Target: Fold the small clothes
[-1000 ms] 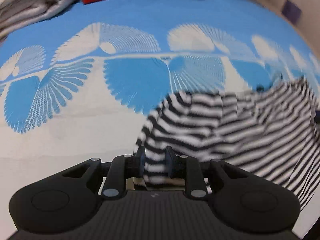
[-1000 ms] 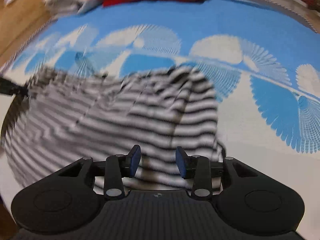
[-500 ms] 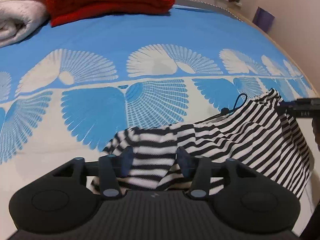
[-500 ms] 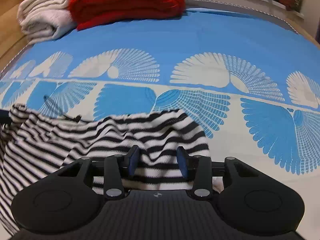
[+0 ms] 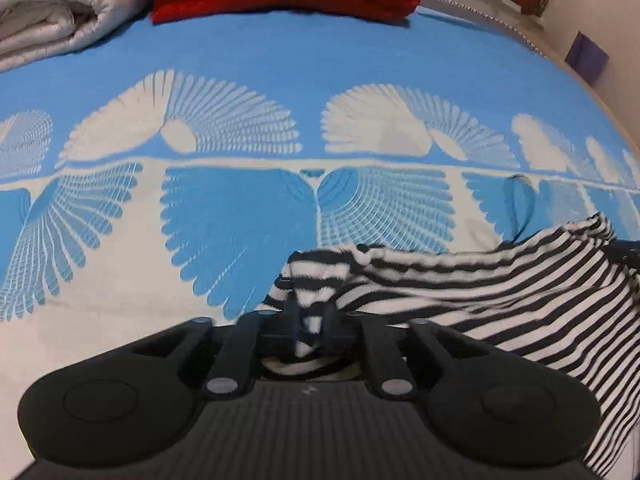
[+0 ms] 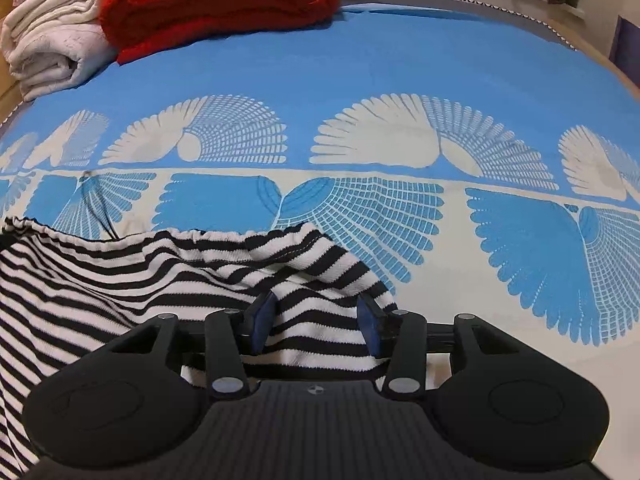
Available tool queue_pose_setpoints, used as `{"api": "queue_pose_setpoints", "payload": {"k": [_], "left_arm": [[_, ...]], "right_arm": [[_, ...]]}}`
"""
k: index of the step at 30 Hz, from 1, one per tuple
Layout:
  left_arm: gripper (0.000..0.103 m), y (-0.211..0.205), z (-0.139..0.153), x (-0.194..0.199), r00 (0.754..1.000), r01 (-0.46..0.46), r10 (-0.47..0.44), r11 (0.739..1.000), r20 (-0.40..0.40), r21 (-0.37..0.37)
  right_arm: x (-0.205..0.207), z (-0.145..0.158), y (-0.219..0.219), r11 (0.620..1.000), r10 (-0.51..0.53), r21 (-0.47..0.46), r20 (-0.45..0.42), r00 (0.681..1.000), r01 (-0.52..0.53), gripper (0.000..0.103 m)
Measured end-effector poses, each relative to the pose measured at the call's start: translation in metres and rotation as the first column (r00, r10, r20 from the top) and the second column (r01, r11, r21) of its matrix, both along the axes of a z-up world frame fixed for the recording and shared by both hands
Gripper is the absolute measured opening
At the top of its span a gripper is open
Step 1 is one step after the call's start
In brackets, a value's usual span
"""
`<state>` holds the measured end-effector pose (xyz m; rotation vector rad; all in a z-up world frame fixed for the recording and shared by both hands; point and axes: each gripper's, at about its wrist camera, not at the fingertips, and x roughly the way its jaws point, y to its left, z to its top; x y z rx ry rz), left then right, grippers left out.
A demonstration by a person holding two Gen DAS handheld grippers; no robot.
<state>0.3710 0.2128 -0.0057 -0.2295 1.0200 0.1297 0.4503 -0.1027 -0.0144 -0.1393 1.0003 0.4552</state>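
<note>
Bedspread point(image 5: 256, 60); left tongs point(image 5: 310, 324) seemingly pinch garment point(image 5: 500, 280).

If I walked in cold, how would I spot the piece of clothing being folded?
Look at the blue bedspread printed with white fans. At its far end sit a red blanket and a white blanket, both plain; at the near edge lies the striped garment. It alone has black-and-white stripes and a gathered drawstring waistband.

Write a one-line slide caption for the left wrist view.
Left gripper pinches a striped garment on the blue patterned bedspread.
</note>
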Motion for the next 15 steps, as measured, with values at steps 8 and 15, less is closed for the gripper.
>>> {"api": "queue_pose_setpoints", "payload": {"k": [8, 15], "left_arm": [[0.043, 0.011, 0.025, -0.002, 0.998, -0.025, 0.028, 0.999, 0.061, -0.035], [0.043, 0.003, 0.024, -0.005, 0.999, 0.016, -0.016, 1.000, 0.052, -0.006]], "right_arm": [[0.002, -0.007, 0.015, 0.999, 0.032, -0.041, 0.041, 0.999, -0.030, 0.042], [0.006, 0.001, 0.021, 0.999, 0.054, -0.011, 0.068, 0.996, -0.053, 0.001]]}}
